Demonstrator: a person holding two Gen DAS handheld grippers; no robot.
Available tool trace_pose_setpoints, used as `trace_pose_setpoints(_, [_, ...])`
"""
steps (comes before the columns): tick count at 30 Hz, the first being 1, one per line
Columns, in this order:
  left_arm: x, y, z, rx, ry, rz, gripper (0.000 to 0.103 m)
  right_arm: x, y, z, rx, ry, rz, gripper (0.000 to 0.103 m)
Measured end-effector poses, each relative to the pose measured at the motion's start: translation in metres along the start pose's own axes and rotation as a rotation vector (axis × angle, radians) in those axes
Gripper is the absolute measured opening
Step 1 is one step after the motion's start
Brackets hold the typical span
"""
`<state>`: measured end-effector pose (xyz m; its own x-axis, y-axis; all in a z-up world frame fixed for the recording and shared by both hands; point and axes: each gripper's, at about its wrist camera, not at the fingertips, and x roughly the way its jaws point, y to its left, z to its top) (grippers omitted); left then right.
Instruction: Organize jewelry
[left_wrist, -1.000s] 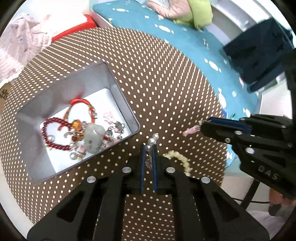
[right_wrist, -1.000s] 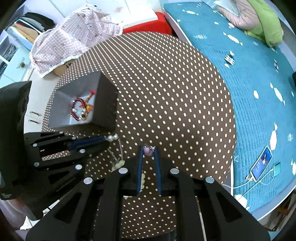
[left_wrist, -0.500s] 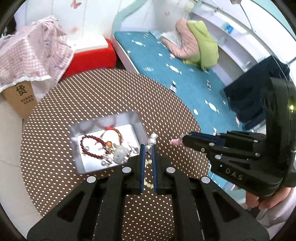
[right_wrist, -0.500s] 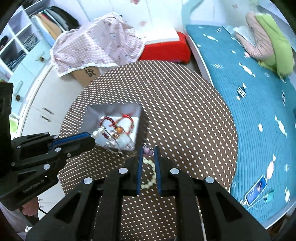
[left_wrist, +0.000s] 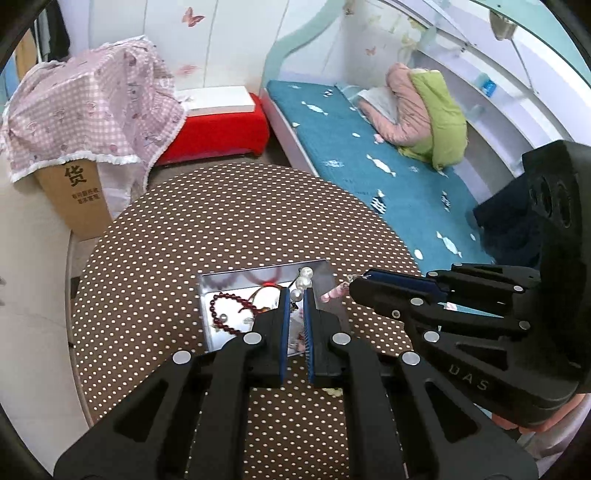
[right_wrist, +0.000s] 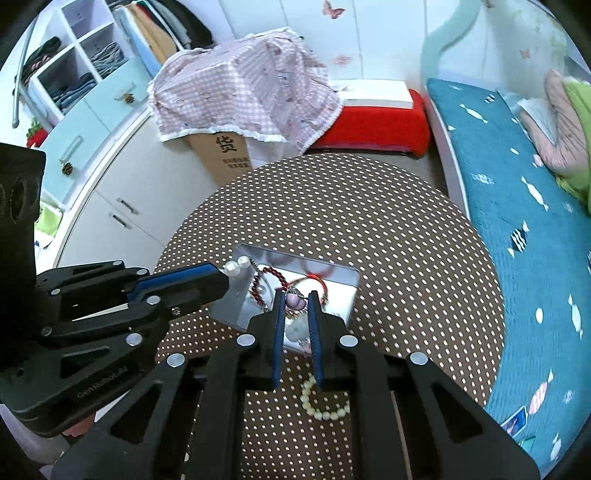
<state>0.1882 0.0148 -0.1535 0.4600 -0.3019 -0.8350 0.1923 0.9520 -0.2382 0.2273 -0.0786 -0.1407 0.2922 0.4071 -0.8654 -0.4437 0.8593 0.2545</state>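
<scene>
A metal tin (left_wrist: 207, 295) (right_wrist: 351, 291) on the round polka-dot table holds a dark red bead bracelet (left_wrist: 225, 308), a red cord bracelet and other pieces. My left gripper (left_wrist: 295, 293) is shut on a pearl earring (left_wrist: 304, 277), held high above the tin; it also shows in the right wrist view (right_wrist: 236, 264). My right gripper (right_wrist: 297, 297) is shut on a pink bead earring (right_wrist: 295, 301), also above the tin; the left wrist view shows it (left_wrist: 332, 291). A cream bead bracelet (right_wrist: 321, 402) lies on the table under the right gripper.
The brown dotted table (left_wrist: 229, 229) is round. Beyond it stand a cardboard box under a pink checked cloth (left_wrist: 85, 110), a red stool (left_wrist: 218, 129) and a teal bed (left_wrist: 369, 166). White cabinets (right_wrist: 122, 206) stand at the left.
Both grippers have risen well above the table with their earrings and moved over the tin. The tin looks much smaller now.
</scene>
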Motion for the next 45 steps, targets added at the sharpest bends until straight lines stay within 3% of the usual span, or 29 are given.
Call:
trace_pose_setpoints(2, [0.003, 0.003, 0.0, -0.003, 0.01, 0.006, 0.011, 0.003, 0.001, 0.002, -0.01, 0.011, 0.011, 0.012])
trace_pose_setpoints(4, [0.006, 0.007, -0.001, -0.008, 0.02, 0.021, 0.024, 0.006, 0.0, 0.003, -0.018, 0.021, 0.015, 0.013])
trace_pose_setpoints(5, [0.007, 0.009, -0.001, -0.011, 0.019, 0.024, 0.025, 0.006, 0.0, 0.003, -0.015, 0.022, 0.011, 0.014])
trace_pose_setpoints(9, [0.013, 0.017, -0.008, -0.028, 0.046, 0.033, 0.025, 0.009, -0.012, -0.001, 0.021, 0.04, -0.006, 0.018])
trace_pose_setpoints(13, [0.015, 0.022, -0.02, -0.038, 0.065, 0.025, 0.025, 0.012, -0.033, -0.019, 0.075, 0.076, -0.059, 0.03])
trace_pose_setpoints(21, [0.029, 0.042, -0.053, -0.124, 0.141, 0.052, 0.029, 0.053, -0.059, -0.08, 0.158, 0.252, -0.135, 0.031])
trace_pose_setpoints(28, [0.044, 0.062, -0.048, -0.202, 0.165, 0.101, 0.029, 0.087, -0.052, -0.095, 0.14, 0.304, -0.164, 0.031])
trace_pose_setpoints(29, [0.047, 0.066, -0.044, -0.212, 0.17, 0.109, 0.029, 0.087, -0.047, -0.094, 0.115, 0.284, -0.177, 0.03])
trace_pose_setpoints(32, [0.063, 0.076, -0.038, -0.251, 0.199, 0.134, 0.029, 0.09, -0.039, -0.095, 0.064, 0.283, -0.232, 0.009])
trace_pose_setpoints(36, [0.083, 0.079, -0.038, -0.231, 0.228, 0.16, 0.026, 0.086, -0.049, -0.095, 0.119, 0.275, -0.196, 0.008])
trace_pose_setpoints(38, [0.087, 0.08, -0.039, -0.241, 0.237, 0.147, 0.009, 0.079, -0.058, -0.091, 0.155, 0.259, -0.197, 0.008])
trace_pose_setpoints(45, [0.088, 0.077, -0.04, -0.236, 0.241, 0.141, 0.008, 0.028, -0.057, -0.056, 0.169, 0.151, -0.152, 0.008])
